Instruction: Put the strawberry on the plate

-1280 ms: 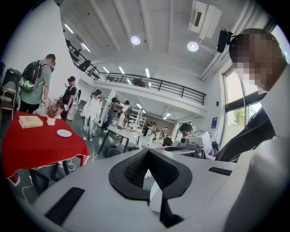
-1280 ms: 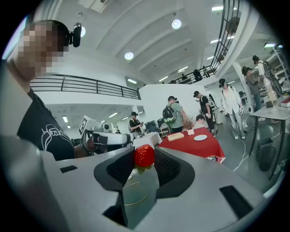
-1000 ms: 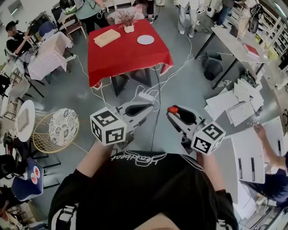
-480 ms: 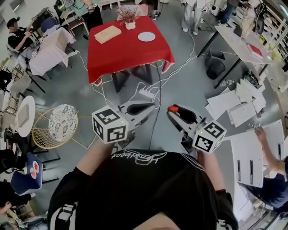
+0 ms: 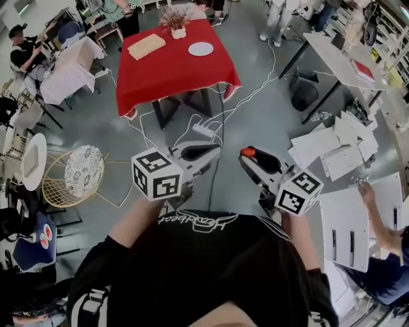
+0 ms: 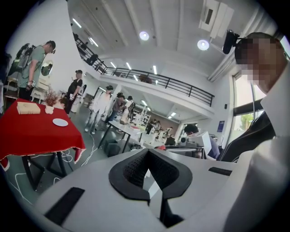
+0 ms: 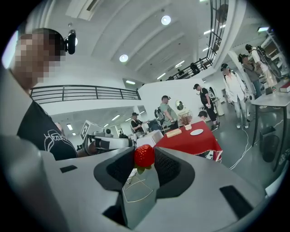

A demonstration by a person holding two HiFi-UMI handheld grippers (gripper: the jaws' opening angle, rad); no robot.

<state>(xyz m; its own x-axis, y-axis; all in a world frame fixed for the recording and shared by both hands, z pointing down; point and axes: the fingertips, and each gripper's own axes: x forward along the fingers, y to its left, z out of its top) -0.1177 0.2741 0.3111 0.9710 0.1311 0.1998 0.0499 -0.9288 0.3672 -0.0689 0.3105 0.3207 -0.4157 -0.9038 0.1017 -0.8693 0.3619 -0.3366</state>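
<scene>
A red strawberry [image 7: 144, 155] sits pinched between the black pads of my right gripper [image 7: 144, 159], held out level over the grey floor. In the head view the strawberry [image 5: 246, 152] shows as a red spot at the tip of the right gripper [image 5: 249, 155]. My left gripper [image 5: 208, 152] is beside it at the same height, shut with nothing between its pads [image 6: 136, 167]. The white plate [image 5: 200, 48] lies on a red-clothed table [image 5: 172, 76] some way ahead; the plate [image 7: 196, 132] also shows in the right gripper view.
On the red table are a wooden box [image 5: 146, 46] and a vase of dried flowers [image 5: 174, 19]. Cables and a power strip [image 5: 203, 129] lie on the floor before it. A wicker chair [image 5: 80, 179] stands left, paper-strewn tables [image 5: 332, 150] right. Several people stand around.
Both grippers keep the same pose in front of the body, the strawberry still gripped. The red table and floor have drifted slightly up and left in the head view.
</scene>
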